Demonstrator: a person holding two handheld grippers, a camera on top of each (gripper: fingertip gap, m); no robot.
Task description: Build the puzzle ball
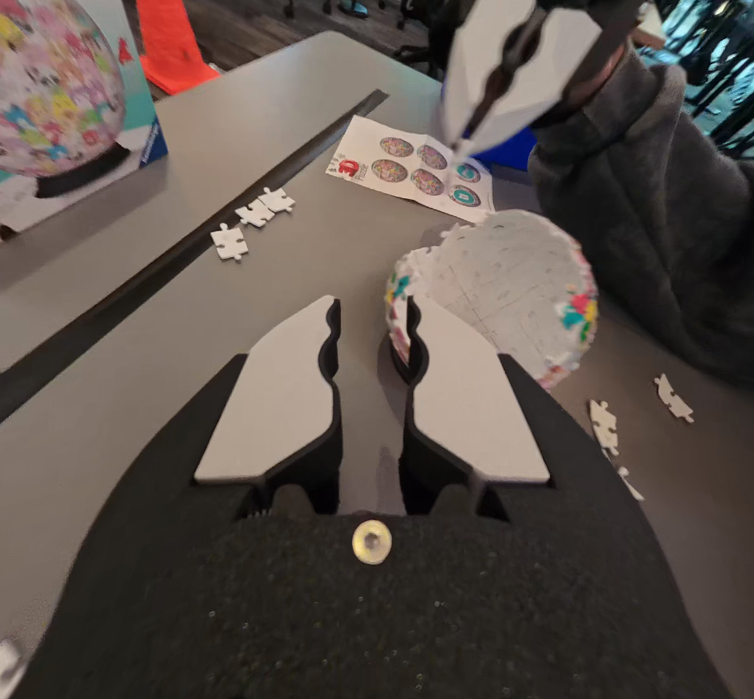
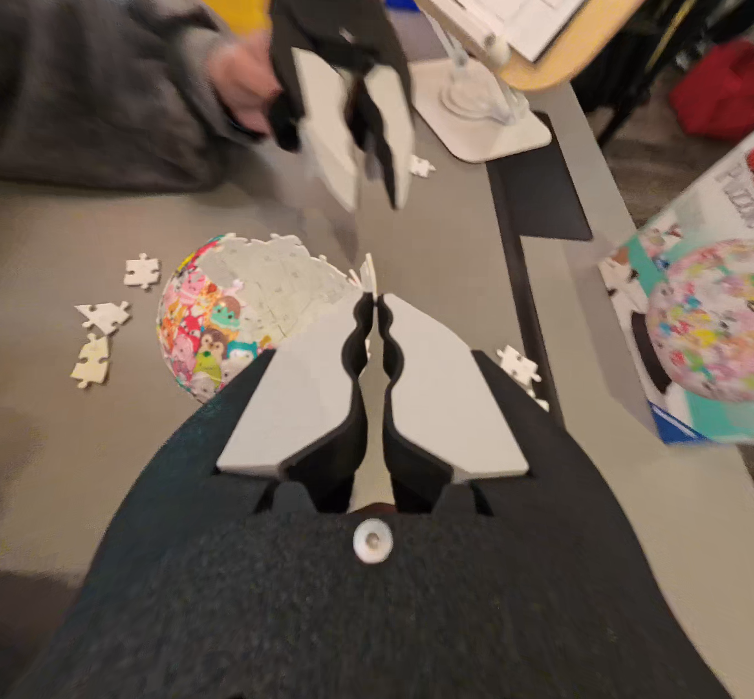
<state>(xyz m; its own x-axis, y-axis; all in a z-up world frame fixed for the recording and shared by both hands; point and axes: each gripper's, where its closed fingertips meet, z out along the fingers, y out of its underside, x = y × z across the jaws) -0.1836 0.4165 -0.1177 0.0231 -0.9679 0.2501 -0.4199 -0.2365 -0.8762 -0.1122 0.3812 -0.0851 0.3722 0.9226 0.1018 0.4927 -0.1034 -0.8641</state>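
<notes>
Fingers of the right gripper [image 2: 374, 300] pinch a small white curved puzzle piece [image 2: 369, 271] at the tips; left gripper [image 1: 372, 308] fingers spread, empty, beside the half-built colourful puzzle ball shell [image 1: 502, 283] on the grey table [image 1: 122, 373]. Step looks like placing a piece. Next: align its tabs to the jagged rim, left steadies the shell, press in.

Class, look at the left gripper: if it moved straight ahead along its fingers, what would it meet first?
Probably the half-built puzzle ball: the open left gripper has its right finger already overlapping the ball's edge, though depth is unclear.
</notes>
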